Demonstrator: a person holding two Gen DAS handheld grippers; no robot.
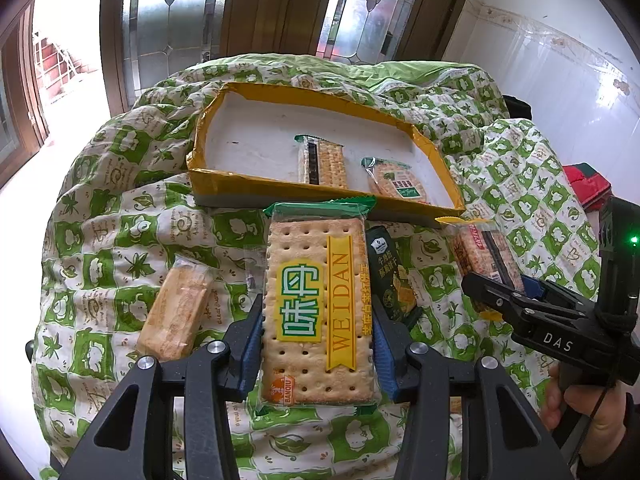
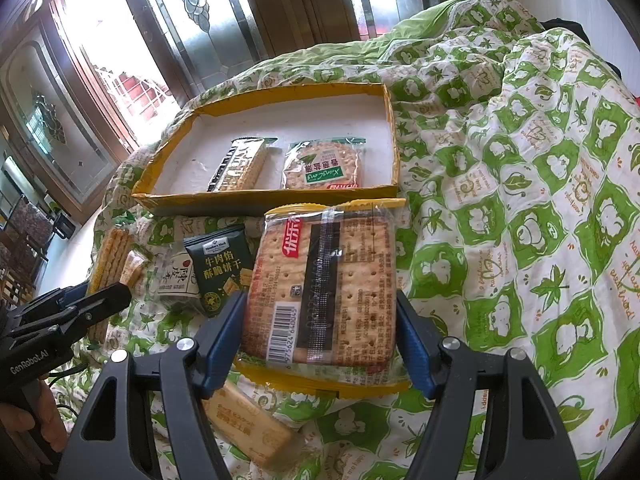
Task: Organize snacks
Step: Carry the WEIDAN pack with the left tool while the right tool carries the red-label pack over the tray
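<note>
Showing only rightward: white packet (image 2: 178, 280); beige packet (image 2: 248, 428).

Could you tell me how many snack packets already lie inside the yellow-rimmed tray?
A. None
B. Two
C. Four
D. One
B: the yellow-rimmed tray holds just two, a dark-striped cracker packet and a round cracker packet with a green label, side by side near its front edge.

Strong daylight pours through the leaded glass doors (image 1: 256, 8) behind the bed, blowing the opening at far left out to pure white. Packets are sharp and evenly lit, shadows soft. Fisheye bending curves the edges, with dark corners.
</note>
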